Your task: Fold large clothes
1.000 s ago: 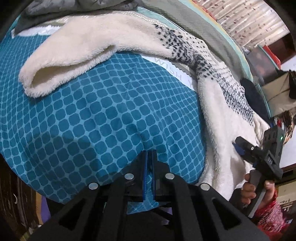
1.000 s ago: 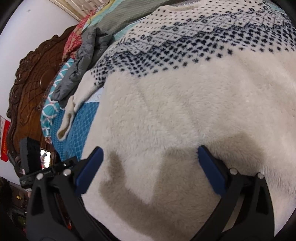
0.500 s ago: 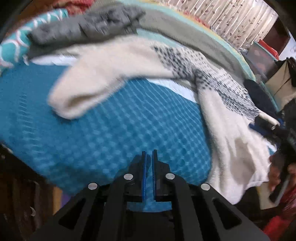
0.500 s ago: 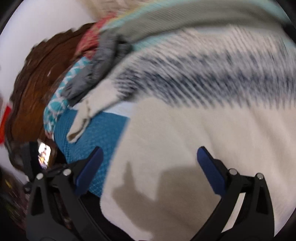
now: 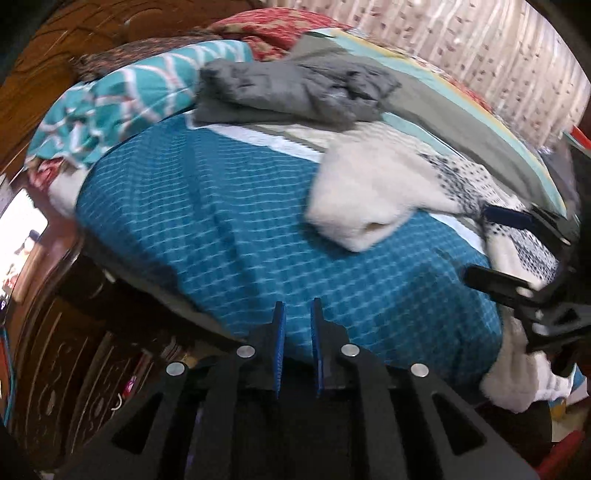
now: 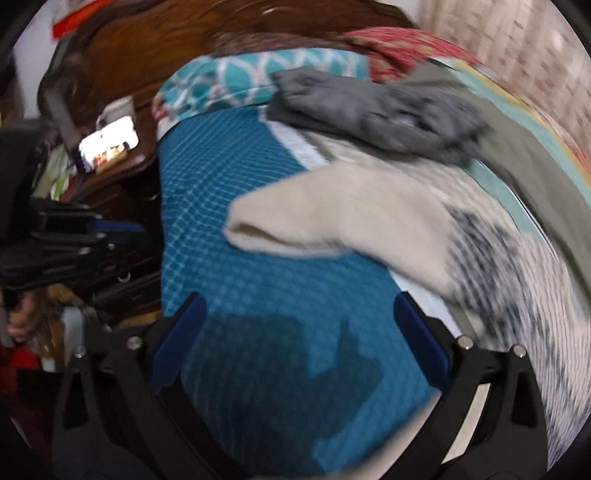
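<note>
Cream fleece sweater point(image 5: 373, 192) with dark dotted yoke: spread unfolded across the blue-covered bed point(image 5: 229, 229), one sleeve outstretched, no fold visible; left hand-held gripper point(image 5: 297, 325) just parting, nothing between its pads, right hand-held gripper point(image 6: 299, 332) wide open, empty; folding apparently barely begun.

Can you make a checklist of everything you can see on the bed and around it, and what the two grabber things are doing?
Surface: bed with teal patterned cover.
Job's things: cream sweater lying flat, one sleeve stretched over the cover.
Clutter: crumpled grey garment touching the sweater's top; teal-and-white pillow; red patterned cloth.
Grippers: left gripper empty, jaws a little apart, just been opening; right gripper wide open, empty, above the cover.
Cables: nothing seen.
Surroundings: carved wooden headboard; lit phone screen; curtain.
</note>
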Available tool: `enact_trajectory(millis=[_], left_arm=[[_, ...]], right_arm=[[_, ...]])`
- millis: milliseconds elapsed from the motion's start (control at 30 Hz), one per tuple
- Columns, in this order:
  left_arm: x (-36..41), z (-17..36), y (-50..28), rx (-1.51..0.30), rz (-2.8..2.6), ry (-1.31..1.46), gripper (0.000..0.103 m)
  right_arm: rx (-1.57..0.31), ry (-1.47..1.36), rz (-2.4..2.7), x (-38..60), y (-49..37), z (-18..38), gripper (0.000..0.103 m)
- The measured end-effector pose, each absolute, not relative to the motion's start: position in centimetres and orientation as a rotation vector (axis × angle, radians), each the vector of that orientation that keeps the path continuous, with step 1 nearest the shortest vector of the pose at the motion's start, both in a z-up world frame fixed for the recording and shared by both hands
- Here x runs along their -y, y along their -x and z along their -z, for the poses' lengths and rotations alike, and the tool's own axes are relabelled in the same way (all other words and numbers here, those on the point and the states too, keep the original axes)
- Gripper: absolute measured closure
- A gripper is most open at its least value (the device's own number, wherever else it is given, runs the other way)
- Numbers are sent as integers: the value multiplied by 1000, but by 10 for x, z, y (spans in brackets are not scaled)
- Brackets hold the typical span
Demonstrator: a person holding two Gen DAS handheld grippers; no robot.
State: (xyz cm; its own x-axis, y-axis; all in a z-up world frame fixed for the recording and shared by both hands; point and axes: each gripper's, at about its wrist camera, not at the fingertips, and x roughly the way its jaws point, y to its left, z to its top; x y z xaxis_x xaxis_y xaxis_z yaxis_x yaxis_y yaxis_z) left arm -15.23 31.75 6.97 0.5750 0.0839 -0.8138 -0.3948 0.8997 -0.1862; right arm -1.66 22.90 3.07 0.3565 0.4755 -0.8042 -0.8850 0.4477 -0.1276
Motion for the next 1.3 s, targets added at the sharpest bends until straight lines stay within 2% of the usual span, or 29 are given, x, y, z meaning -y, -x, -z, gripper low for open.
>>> enact_trajectory(millis=[167,400,433,467,500,533,600,767,967,1133,1300], left_arm=[[-328,-63,159,-930,-308,414,50],[-338,-55,168,-945,-299,448,50],[-340,-54,166,-950,-295,457,50],[-340,-53,164,-955,-293,459,50],[-339,-53,160,-961,-294,454,50],[-338,-54,157,-961,-294,447,50],[-333,-61,150,-949,-280,437,50],[-317,-77,127,-939,-239,411,50],[-279,-108,62,-927,-148,306,50],[-220,-135,-29,-918,-36,220,50],[-142,-137,-135,-936,93,169,50]], right_arm=[[-780,696,-939,-287,0,-10,6],[-963,350,-846,-282,-66,-16,5],[-1012,320,-820,-280,-75,-10,9],[-1125,280,-804,-277,-89,5,22],[-1212,249,-808,-276,-96,15,58],[-1260,222,-800,-273,-99,20,76],[-1287,145,-879,-264,-97,13,92],[-1125,207,-960,-225,-106,-67,92],[-982,384,-735,-83,-168,-150,92],[-975,434,-429,47,-216,-156,92],[-1067,317,-254,165,-251,-111,92]])
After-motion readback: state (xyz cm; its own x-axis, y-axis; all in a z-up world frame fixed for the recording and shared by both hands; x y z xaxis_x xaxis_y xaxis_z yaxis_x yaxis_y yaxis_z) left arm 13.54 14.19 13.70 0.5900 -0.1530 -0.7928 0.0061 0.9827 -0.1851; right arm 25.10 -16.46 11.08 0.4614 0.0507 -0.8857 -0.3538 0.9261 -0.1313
